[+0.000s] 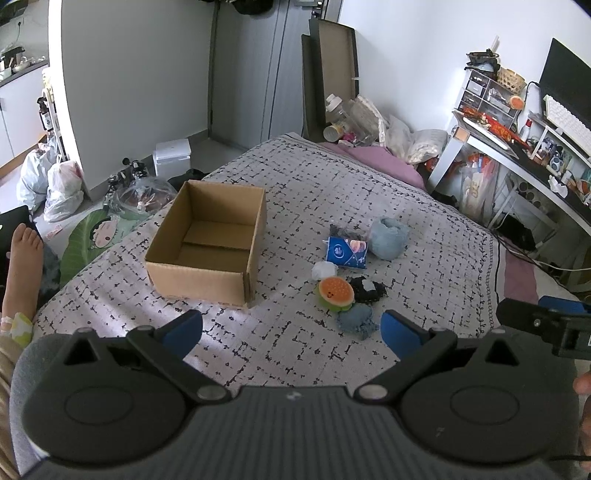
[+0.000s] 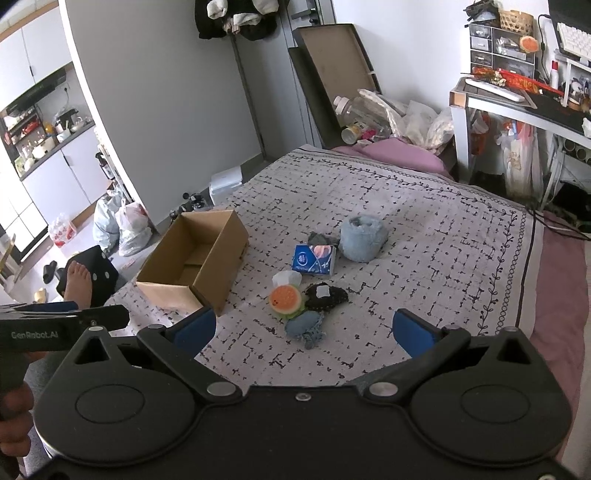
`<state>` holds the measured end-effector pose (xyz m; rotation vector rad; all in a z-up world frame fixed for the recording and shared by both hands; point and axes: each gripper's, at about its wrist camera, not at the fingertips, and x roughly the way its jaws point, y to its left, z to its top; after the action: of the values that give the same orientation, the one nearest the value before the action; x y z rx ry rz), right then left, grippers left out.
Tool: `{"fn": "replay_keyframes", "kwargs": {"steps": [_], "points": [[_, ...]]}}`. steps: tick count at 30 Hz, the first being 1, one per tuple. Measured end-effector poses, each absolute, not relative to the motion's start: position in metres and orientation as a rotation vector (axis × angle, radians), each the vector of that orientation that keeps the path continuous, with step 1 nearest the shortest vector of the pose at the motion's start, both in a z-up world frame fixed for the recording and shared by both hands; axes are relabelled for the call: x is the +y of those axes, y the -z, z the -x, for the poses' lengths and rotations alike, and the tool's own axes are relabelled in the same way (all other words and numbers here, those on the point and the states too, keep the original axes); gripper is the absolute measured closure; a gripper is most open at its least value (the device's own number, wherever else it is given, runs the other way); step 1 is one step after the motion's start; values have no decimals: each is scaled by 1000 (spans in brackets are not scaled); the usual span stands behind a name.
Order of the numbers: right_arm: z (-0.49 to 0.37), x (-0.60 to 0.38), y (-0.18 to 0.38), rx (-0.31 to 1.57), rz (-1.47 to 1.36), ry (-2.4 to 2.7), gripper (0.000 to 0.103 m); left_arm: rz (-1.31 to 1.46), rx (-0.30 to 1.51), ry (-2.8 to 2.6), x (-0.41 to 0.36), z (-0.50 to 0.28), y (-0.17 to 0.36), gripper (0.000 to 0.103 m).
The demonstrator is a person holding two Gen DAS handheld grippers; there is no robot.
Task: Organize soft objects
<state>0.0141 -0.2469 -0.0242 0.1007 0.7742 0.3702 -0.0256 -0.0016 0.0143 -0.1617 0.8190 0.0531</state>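
Both the left gripper (image 1: 291, 332) and right gripper (image 2: 303, 328) stand wide apart, empty; the grey item (image 2: 322, 239) behind the tissue pack (image 2: 314, 260) is half hidden.

Lived-in bedroom of small home. Bed (image 1: 295, 206) with patterned grey-white cover fills middle, pink sheet at far edge. Cluttered desk (image 1: 517, 155) with keyboard, monitor, drawer organiser along bed's right side. Clothes (image 2: 236, 18) hang on far wall. Full plastic bags (image 2: 122, 225) on floor. Kitchen shelves (image 2: 40, 136) through opening at left.
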Motion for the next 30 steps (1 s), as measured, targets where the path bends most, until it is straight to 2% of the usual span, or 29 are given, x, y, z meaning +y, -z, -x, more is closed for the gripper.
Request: {"fn": "replay_keyframes", "kwargs": {"steps": [30], "points": [[-16,-253,28,779,-99,-348,0,156,847,-19,-10,23,-5,1]]}}
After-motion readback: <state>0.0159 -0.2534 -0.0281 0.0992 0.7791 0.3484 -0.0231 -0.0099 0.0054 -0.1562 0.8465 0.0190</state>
